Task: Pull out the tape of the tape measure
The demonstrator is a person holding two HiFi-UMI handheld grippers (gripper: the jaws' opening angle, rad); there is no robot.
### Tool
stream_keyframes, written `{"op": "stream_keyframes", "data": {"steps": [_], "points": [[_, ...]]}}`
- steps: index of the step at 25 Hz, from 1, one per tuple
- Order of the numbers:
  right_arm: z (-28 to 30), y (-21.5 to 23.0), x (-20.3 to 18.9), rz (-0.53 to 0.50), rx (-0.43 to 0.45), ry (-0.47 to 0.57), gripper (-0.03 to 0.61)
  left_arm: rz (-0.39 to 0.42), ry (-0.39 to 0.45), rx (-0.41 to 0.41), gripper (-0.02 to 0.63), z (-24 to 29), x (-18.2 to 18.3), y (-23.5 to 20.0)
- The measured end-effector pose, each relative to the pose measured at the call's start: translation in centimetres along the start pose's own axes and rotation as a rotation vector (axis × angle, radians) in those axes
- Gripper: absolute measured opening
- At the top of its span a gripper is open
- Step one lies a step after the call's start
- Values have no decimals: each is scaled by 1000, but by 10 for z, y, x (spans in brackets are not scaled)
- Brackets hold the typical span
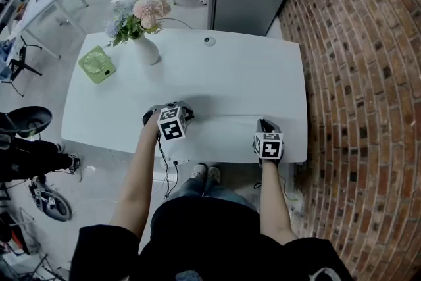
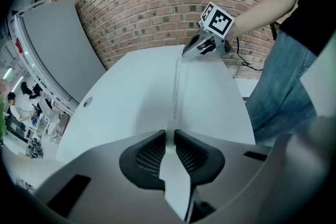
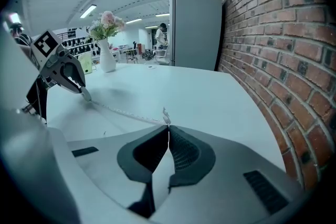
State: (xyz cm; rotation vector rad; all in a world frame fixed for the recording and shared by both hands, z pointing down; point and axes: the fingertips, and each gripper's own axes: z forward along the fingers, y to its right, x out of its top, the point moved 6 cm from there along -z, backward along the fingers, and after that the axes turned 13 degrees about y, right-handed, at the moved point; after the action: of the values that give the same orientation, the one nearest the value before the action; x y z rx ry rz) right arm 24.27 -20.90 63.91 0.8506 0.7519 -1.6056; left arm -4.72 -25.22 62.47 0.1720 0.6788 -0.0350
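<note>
On the side of the worktop (image 1: pixel 250 76) farthest from the vase (image 1: pixel 146 49) of flowers, you have the tape (image 2: pixel 177 86) strung in a low, nearly straight line between your two hands. Your left tongs (image 2: pixel 169 134), the one nearer the vase, are closed partway on the small pale case of the tape measure (image 3: pixel 85 93). Your right tongs (image 3: pixel 168 131), well away from the vase towards the brick wall, are pinched almost fully together on the tape's free end, whose little tab pokes up just above the pads.

What matters for the pull is that line. The tape's long axis runs from case to tab, roughly along the worktop edge farthest from the vase. Any further draw would likely need the right tongs to go straight away from the case on that axis, with the left tongs as the anchor.

Much stays unclear. The pads cover most of the case, so you cannot see its mouth or any lock. From the head view the tape is only a faint streak. Its markings are too small to read, and how much tape is left inside cannot be told
</note>
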Motion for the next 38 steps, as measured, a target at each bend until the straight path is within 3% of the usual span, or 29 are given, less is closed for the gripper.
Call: {"op": "stream_keyframes", "data": {"steps": [12, 38], "points": [[2, 0, -17, 15, 3, -50, 9, -5, -1, 7, 74, 5, -3, -1], [5, 2, -18, 65, 15, -45, 42, -24, 26, 74, 89, 8, 1, -11]]}}
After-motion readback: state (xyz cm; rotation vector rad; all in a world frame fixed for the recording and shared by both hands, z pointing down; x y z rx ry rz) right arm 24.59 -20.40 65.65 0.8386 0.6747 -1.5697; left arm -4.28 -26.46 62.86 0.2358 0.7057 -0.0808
